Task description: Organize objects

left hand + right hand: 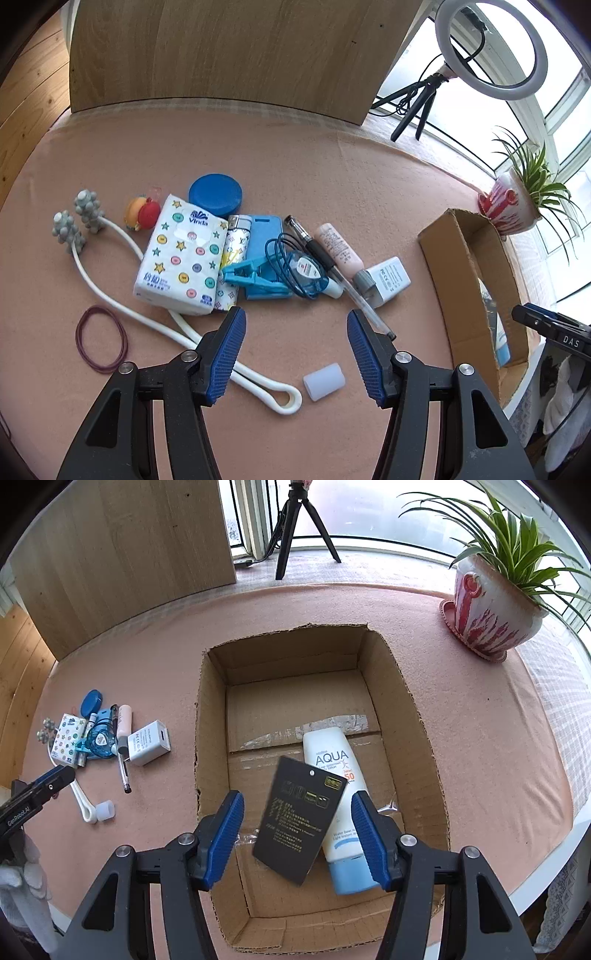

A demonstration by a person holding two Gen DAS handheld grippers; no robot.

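- Left gripper (295,350): jaws are held spread, nothing between the pads; it is pointed down at bare pink cloth.
- Maroon hair tie (101,338): lies flat, far to the left of the left jaw, apart from everything.
- White looped massager (155,314): its cord passes under the left jaw and its loop ends just below the gap. Risk, as judged: a descent here could snag the cord and drag the heap.
- Tissue pack (183,254): is found ahead of the left jaw, touching a patterned lighter (232,258) and the blue clutter beside it.
- White cap (324,381): lies inside the gap, nearer the right jaw; being round, it may roll if pinched off-centre.
- Pen (343,280): runs ahead towards the right jaw tip, next to a white charger (388,280).
- Cardboard box (212,738): sits directly beneath the right gripper.
- Right gripper (297,834): jaws are spread, pads clear of the black card.
- Black card (299,819): is seen tilted and blurred between the jaws, apparently dropping; it may land leaning on the tube.
- Sunscreen tube (332,753): lies on the box floor, under the right jaw.
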